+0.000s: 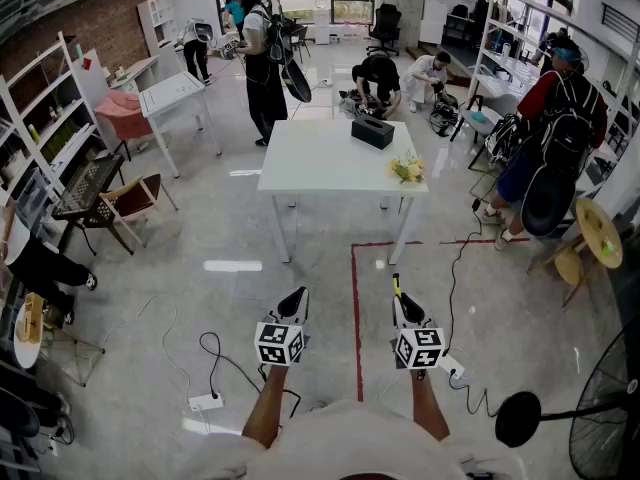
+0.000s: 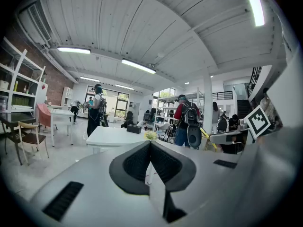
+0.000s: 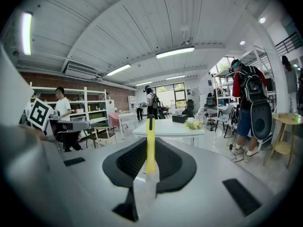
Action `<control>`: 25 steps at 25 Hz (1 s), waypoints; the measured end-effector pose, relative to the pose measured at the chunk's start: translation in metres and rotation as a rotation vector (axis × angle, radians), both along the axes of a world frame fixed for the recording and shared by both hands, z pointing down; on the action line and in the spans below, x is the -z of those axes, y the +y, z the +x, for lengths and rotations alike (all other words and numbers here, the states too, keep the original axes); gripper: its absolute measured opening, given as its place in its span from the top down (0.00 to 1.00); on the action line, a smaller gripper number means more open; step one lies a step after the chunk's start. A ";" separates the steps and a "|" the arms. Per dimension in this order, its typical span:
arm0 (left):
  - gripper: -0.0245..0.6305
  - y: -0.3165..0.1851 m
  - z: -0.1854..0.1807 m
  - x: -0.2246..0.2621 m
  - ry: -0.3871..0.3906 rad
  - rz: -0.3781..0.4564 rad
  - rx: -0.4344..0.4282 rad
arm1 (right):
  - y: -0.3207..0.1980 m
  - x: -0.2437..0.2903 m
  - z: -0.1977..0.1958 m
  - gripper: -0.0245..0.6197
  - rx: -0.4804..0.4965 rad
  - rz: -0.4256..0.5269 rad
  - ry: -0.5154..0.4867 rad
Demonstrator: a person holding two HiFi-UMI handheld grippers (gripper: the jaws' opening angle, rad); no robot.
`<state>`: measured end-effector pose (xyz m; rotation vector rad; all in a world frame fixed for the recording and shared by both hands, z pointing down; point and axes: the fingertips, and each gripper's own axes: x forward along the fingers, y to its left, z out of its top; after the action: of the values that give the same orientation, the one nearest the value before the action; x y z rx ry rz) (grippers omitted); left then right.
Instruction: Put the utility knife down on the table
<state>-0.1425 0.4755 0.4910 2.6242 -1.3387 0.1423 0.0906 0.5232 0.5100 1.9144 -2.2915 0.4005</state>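
Note:
My right gripper [image 1: 396, 294] is shut on a yellow utility knife [image 3: 150, 134]. The knife stands upright between the pads and its dark tip sticks out past them [image 1: 394, 282]. My left gripper [image 1: 299, 296] is shut with nothing in it; in the left gripper view its pads meet at the tip [image 2: 150, 144]. Both grippers hang over the floor, well short of the white table [image 1: 320, 163]. The same table lies straight ahead in the right gripper view [image 3: 165, 128] and the left gripper view [image 2: 111, 135]. It carries a black box [image 1: 372, 130] and a bunch of yellow flowers [image 1: 407, 170].
A red tape line [image 1: 357, 308] runs along the floor between the grippers. Cables and a power strip [image 1: 205, 402] lie at the left, another [image 1: 455, 370] at the right. A fan [image 1: 610, 418] stands at the lower right. Several people stand or crouch around the room; chairs and shelves line the left.

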 end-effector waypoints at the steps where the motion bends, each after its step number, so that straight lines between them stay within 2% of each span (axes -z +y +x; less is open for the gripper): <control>1: 0.93 0.001 0.000 0.000 0.000 0.000 0.001 | 0.001 0.000 0.001 0.85 -0.001 0.000 0.000; 17: 0.93 0.014 0.011 -0.004 0.003 -0.018 0.007 | 0.009 0.002 0.009 0.85 0.000 0.019 0.005; 25: 0.93 0.022 0.027 -0.007 -0.008 -0.023 0.017 | 0.012 -0.005 0.018 0.85 0.036 0.009 0.005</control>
<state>-0.1156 0.4973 0.4983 2.5954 -1.3541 0.1646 0.1086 0.5355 0.5146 1.8737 -2.3247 0.3807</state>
